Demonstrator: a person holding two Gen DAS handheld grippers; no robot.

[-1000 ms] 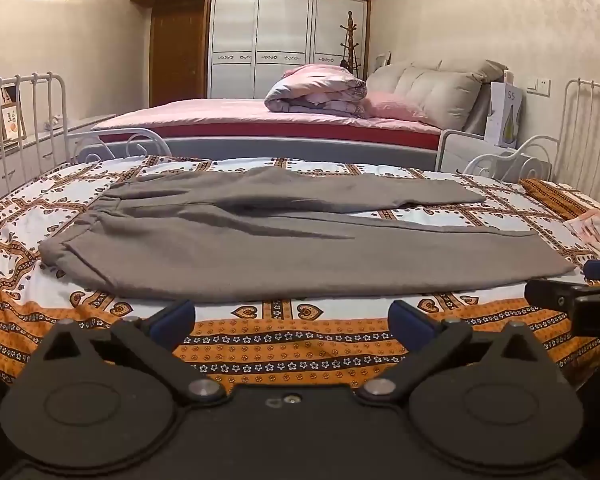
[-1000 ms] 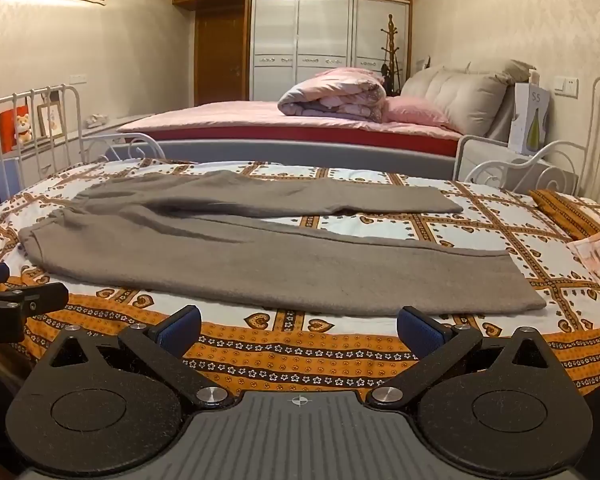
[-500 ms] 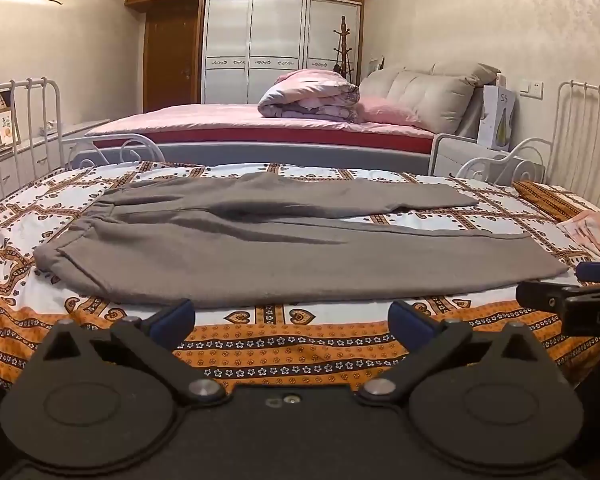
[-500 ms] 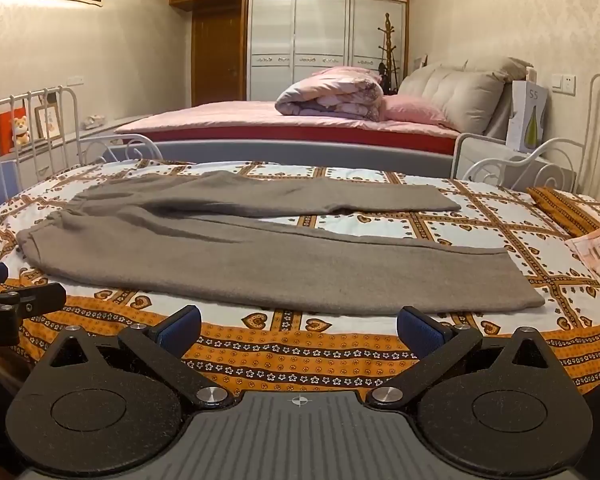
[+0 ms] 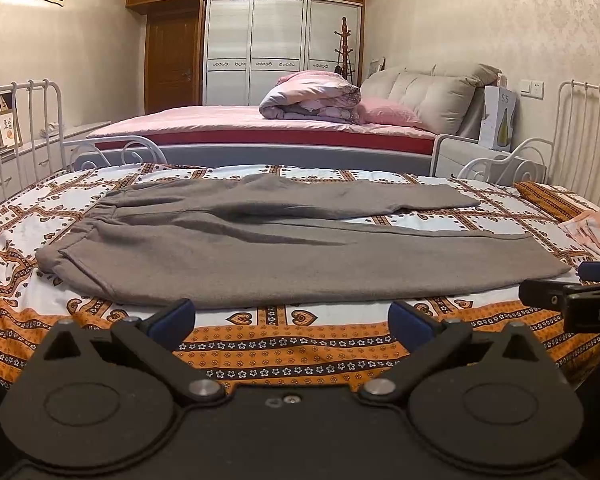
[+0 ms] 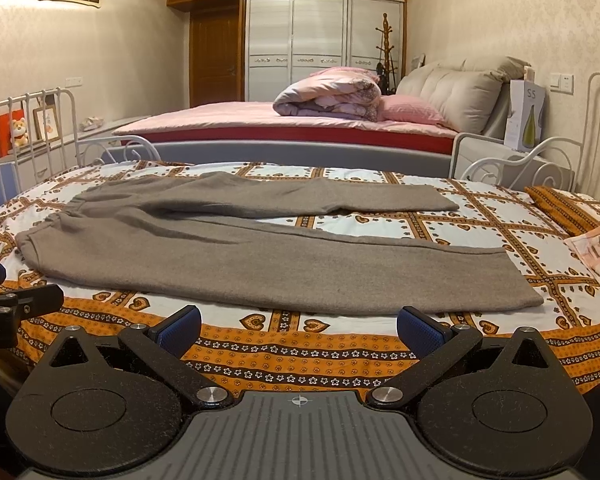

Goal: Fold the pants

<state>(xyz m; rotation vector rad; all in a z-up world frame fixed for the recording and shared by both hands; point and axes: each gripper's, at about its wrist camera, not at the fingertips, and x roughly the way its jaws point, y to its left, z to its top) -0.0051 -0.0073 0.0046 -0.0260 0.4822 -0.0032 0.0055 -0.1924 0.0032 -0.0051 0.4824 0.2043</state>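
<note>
The grey pants (image 5: 284, 248) lie flat on the patterned bedspread (image 5: 292, 344), waistband at left, both legs extending right and slightly apart. The left gripper (image 5: 292, 314) is spread wide, holding nothing, just short of the near leg's edge. The right gripper (image 6: 298, 326) is likewise spread and empty. Contact with the bedspread appears absent, though the low angle obscures this.
</note>
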